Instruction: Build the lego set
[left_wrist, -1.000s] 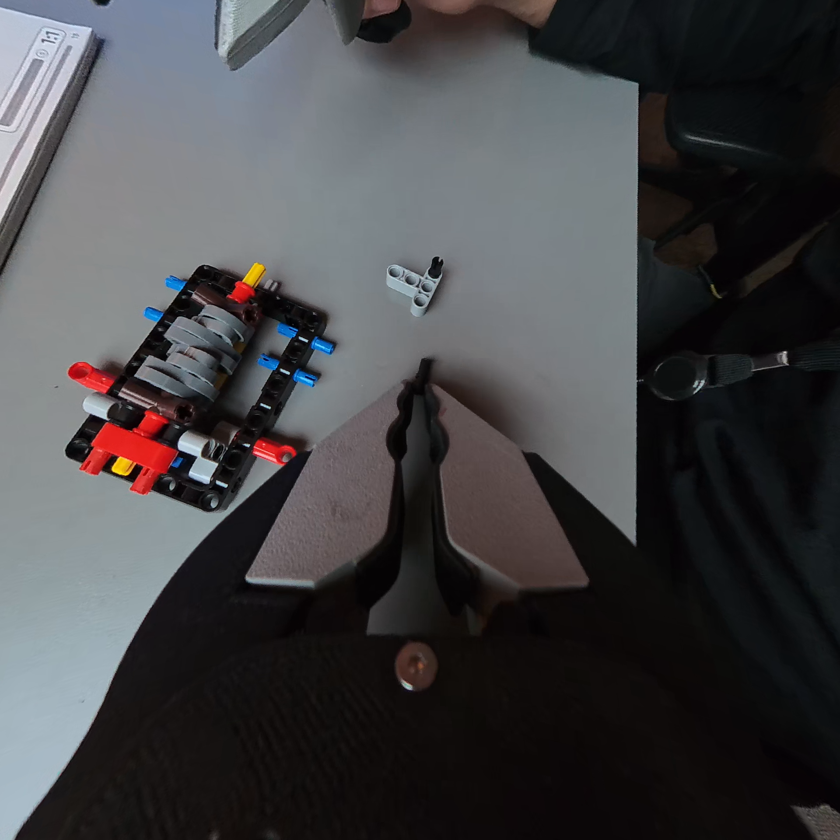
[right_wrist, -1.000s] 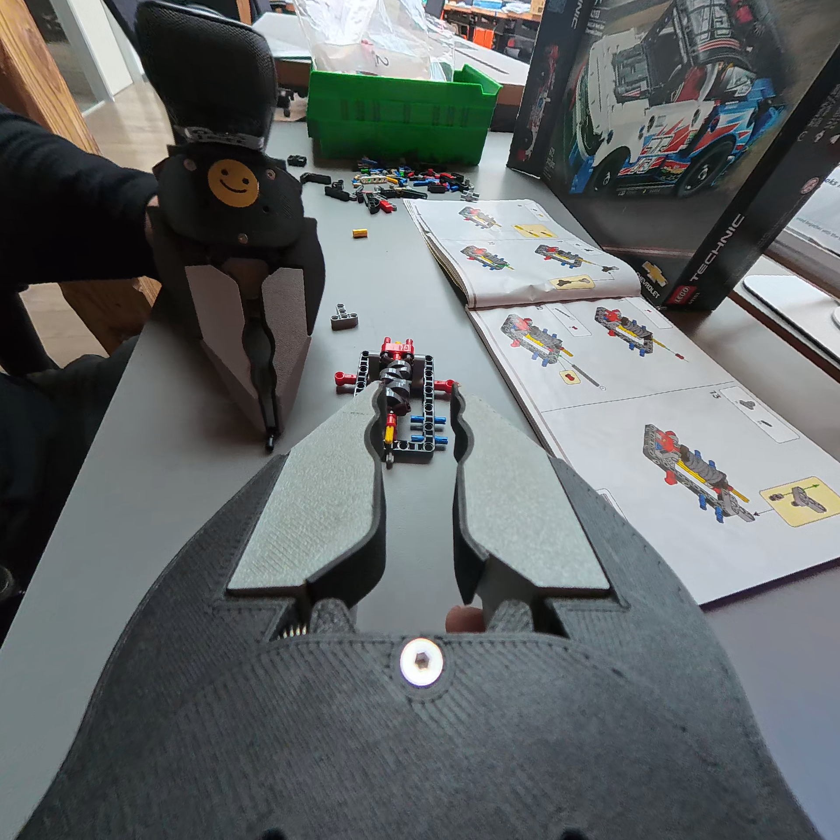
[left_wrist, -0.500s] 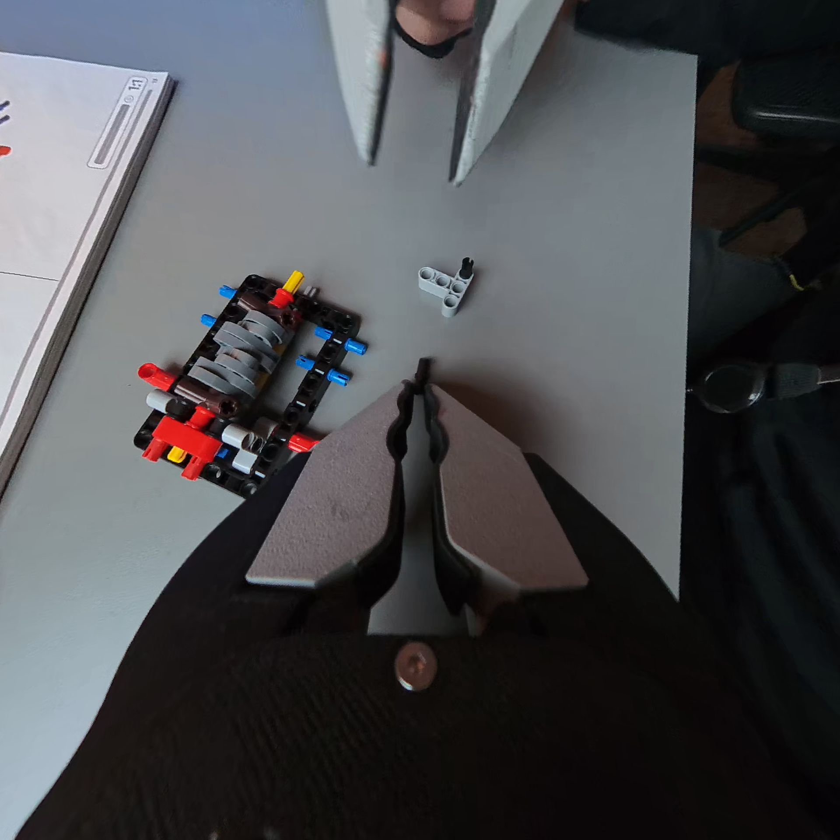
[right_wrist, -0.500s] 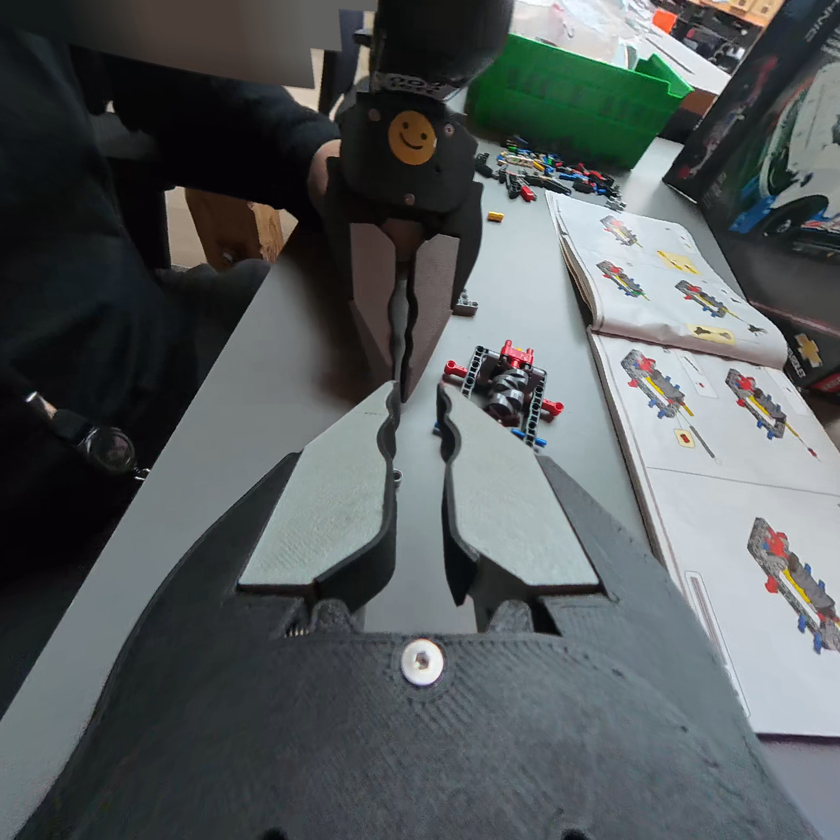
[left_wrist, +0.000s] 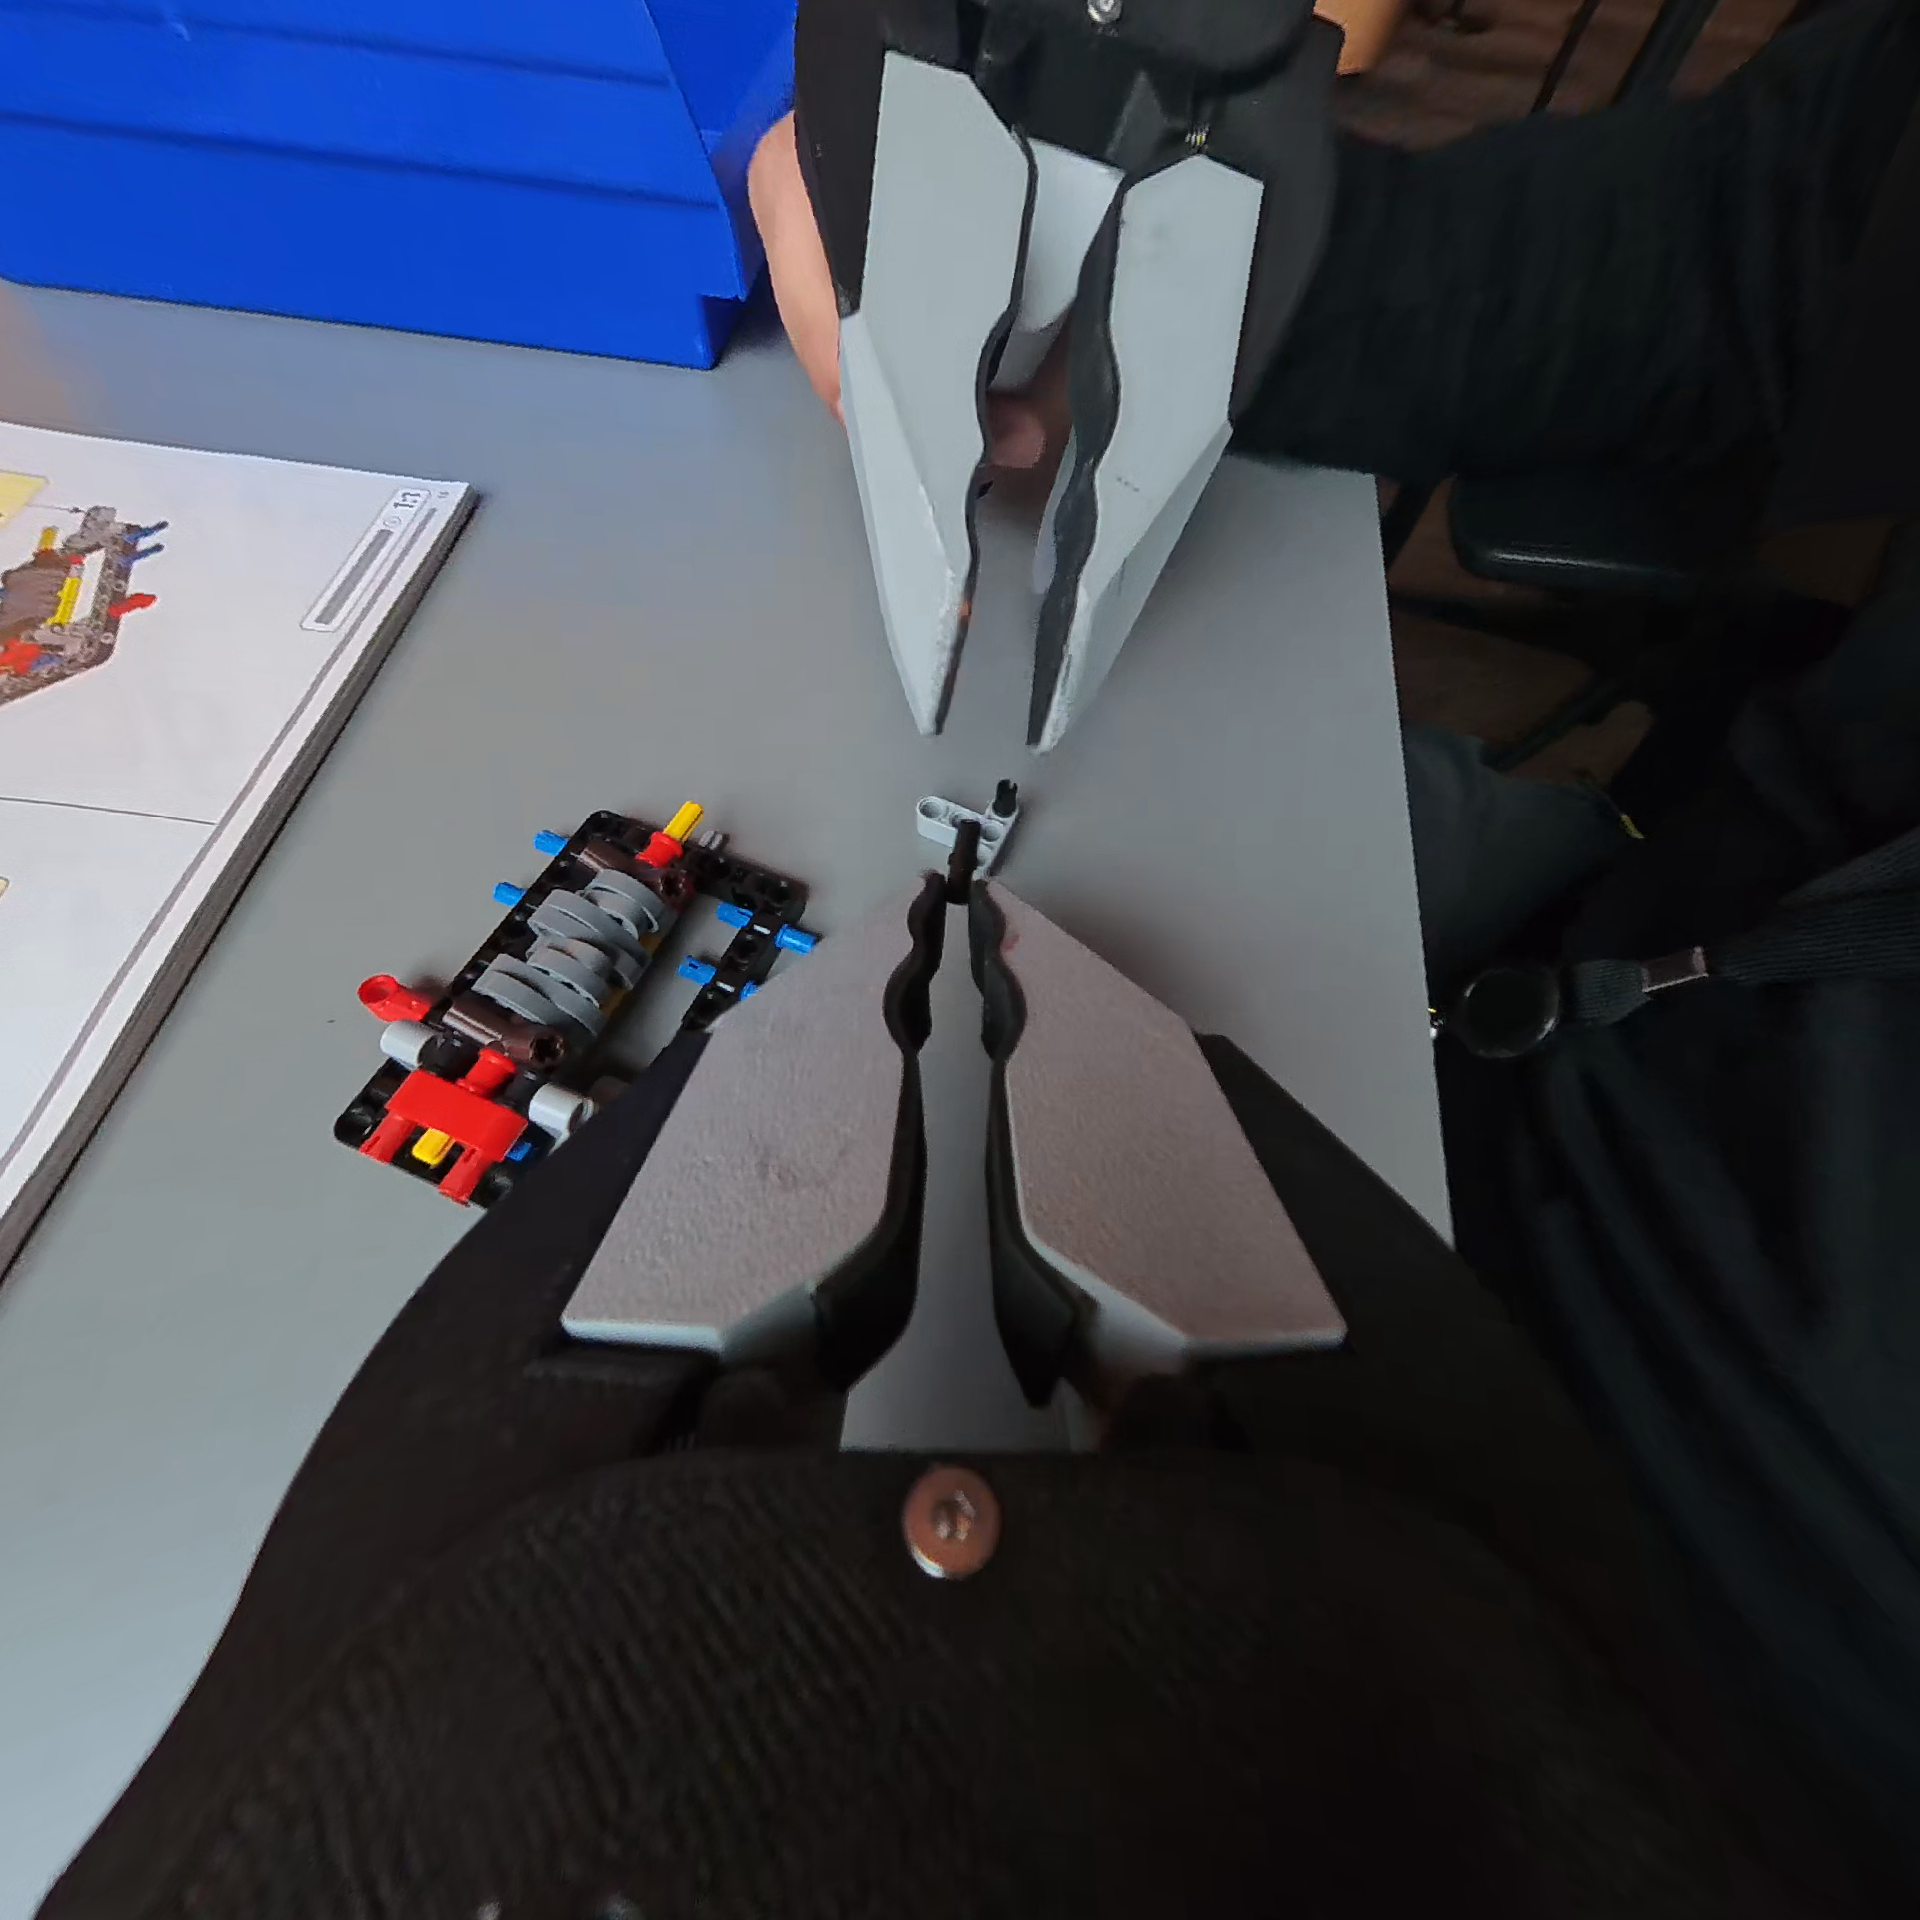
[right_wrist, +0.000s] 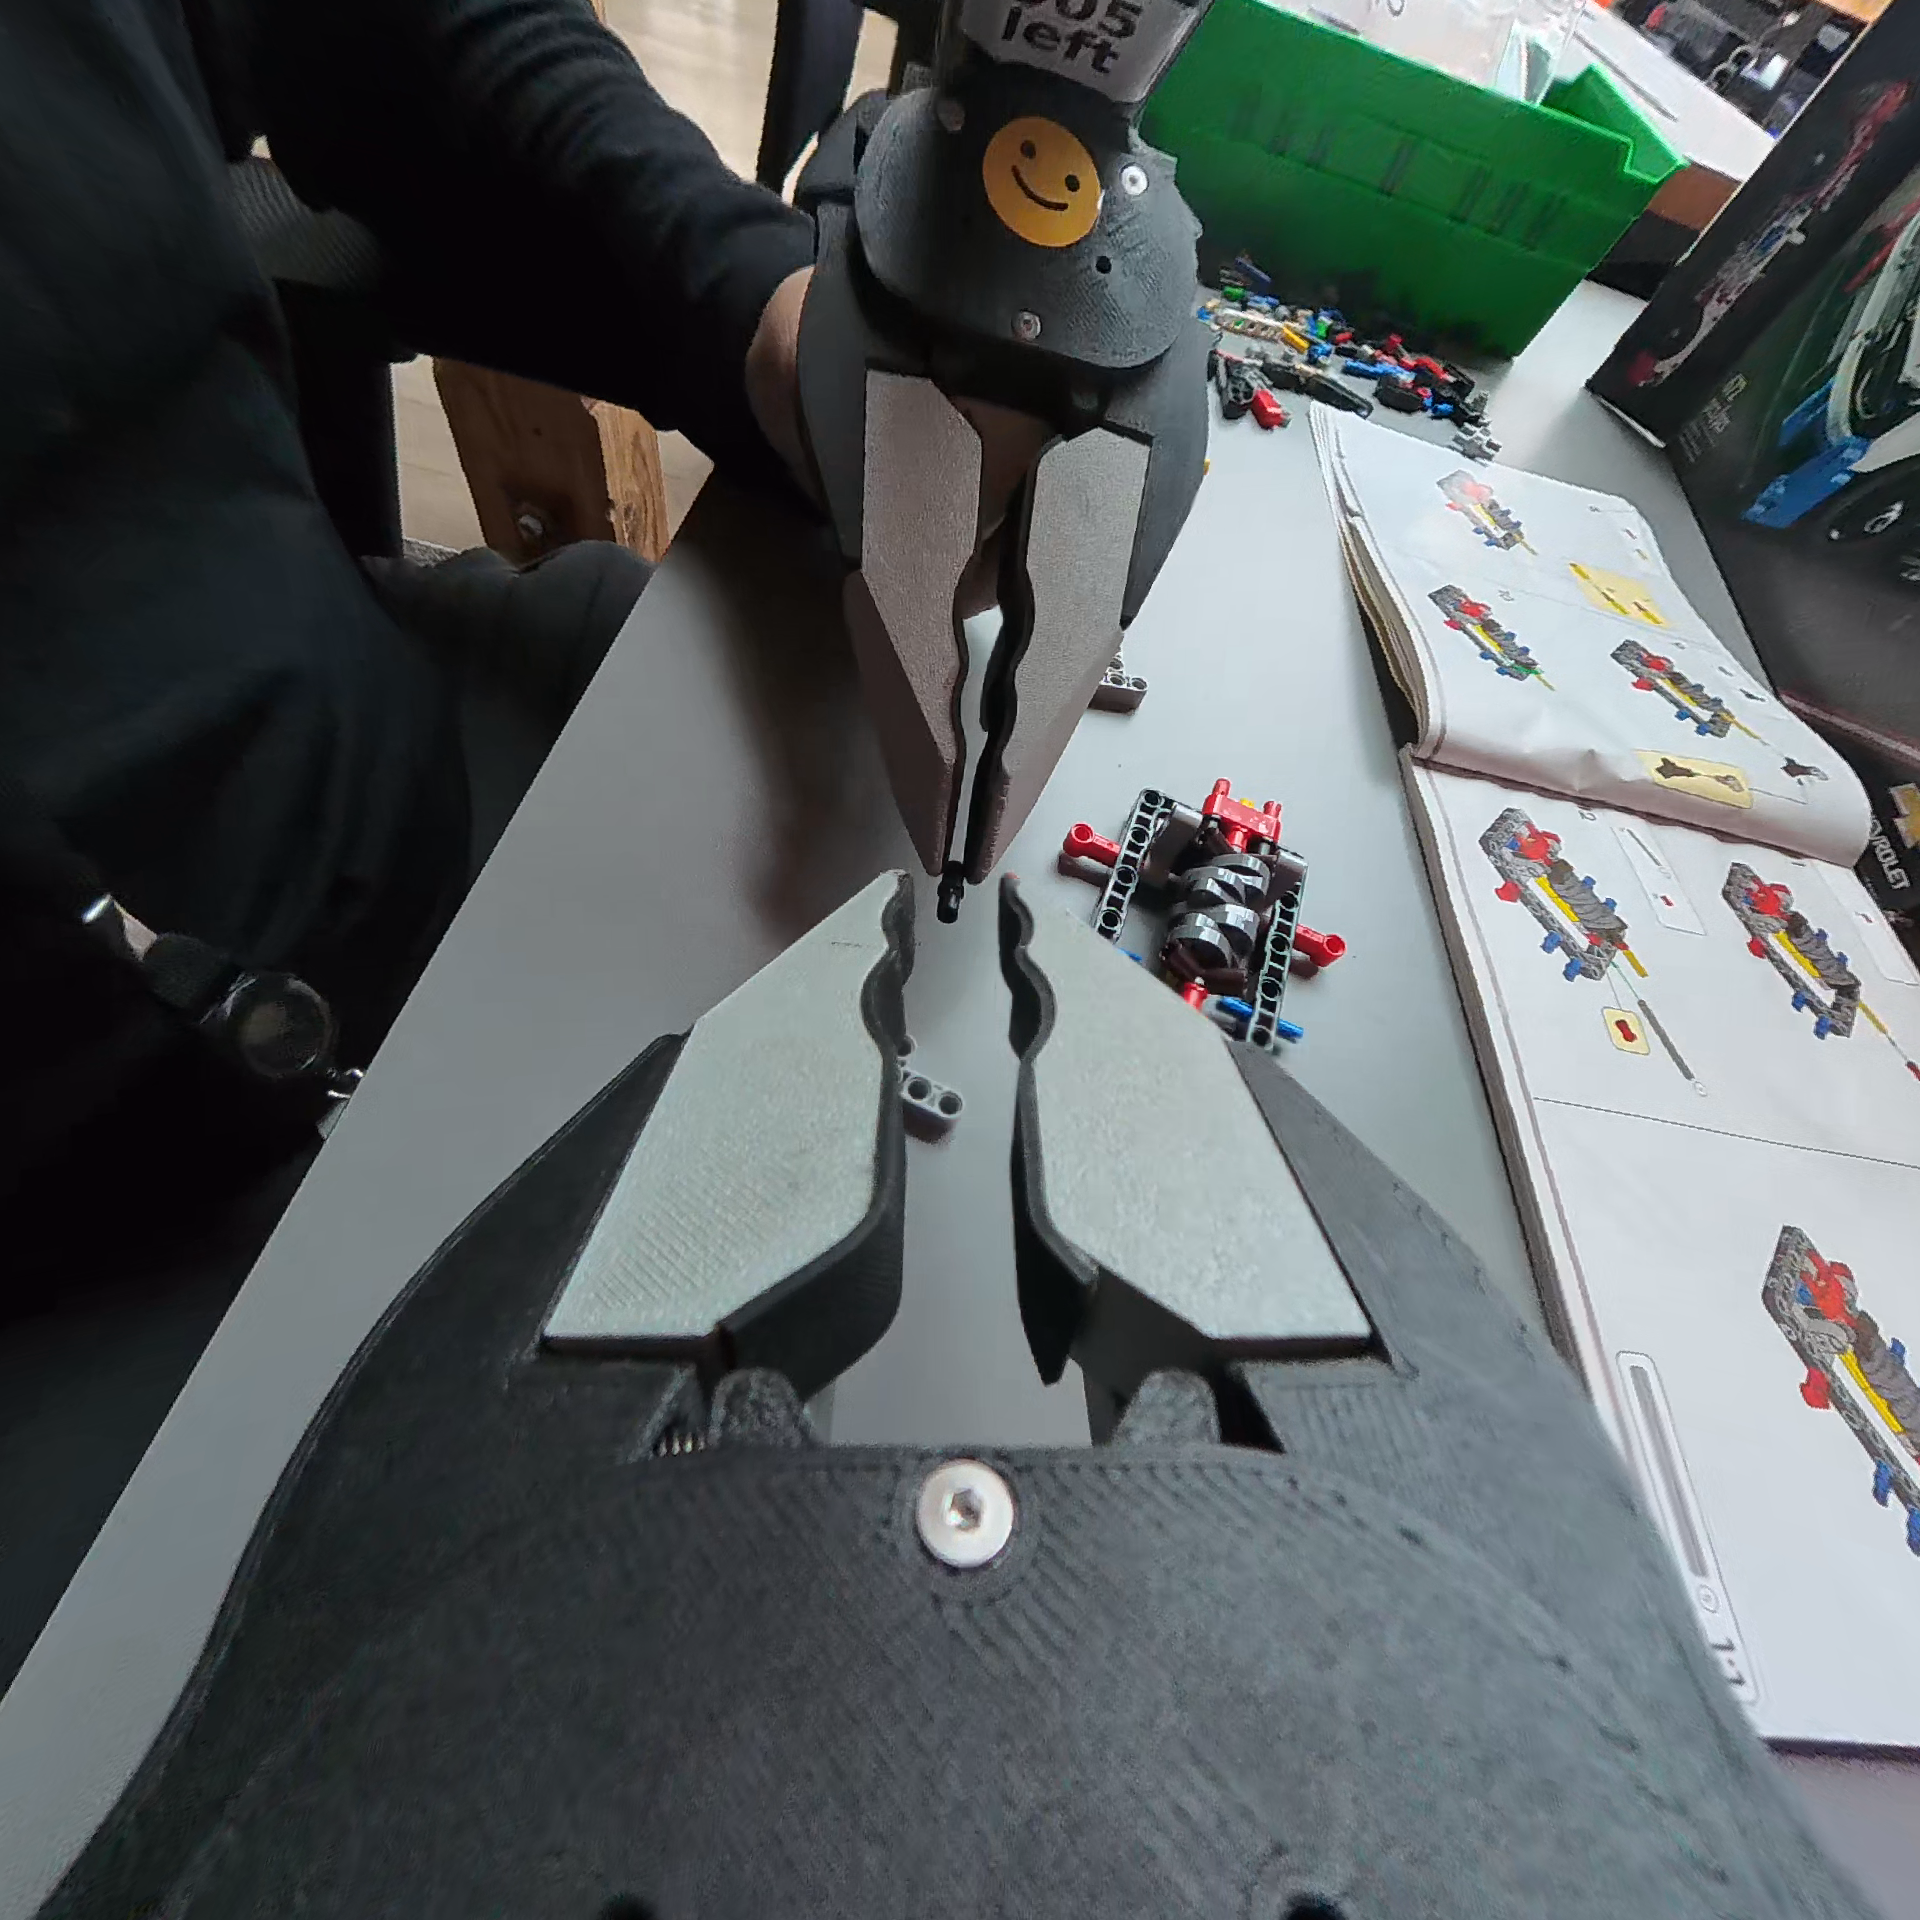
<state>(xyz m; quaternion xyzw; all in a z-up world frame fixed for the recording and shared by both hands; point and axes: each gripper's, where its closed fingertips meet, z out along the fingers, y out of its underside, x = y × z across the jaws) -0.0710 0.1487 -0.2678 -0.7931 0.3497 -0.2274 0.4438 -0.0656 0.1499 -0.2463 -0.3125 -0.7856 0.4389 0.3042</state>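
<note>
My left gripper (left_wrist: 956, 888) is shut on a small black pin (left_wrist: 963, 850) that sticks out past its tips. It hangs just above a grey L-shaped beam (left_wrist: 935, 814) lying on the grey table (left_wrist: 623, 623), with another black pin (left_wrist: 1004, 795) in that beam. My right gripper (right_wrist: 956, 904) is open and empty, tip to tip with the left gripper (right_wrist: 966, 862) and its pin (right_wrist: 949, 896). The beam (right_wrist: 928, 1101) shows between the right fingers. The right gripper also shows in the left wrist view (left_wrist: 987, 732). The part-built black frame with grey cranks (left_wrist: 582, 977) lies to the left.
An open instruction booklet (right_wrist: 1662, 935) lies beside the frame (right_wrist: 1205, 904). A green bin (right_wrist: 1403, 187), a pile of loose pieces (right_wrist: 1340, 364) and the set's box (right_wrist: 1818, 312) stand at the far end. A blue bin (left_wrist: 364, 156) is beyond the booklet. The table edge (left_wrist: 1403, 935) is close. Left and right tips are no more than a few centimetres apart.
The right gripper has moved in over the grey beam until its tips nearly meet the left gripper's. The left gripper still holds the pin and has come closer to the beam.
</note>
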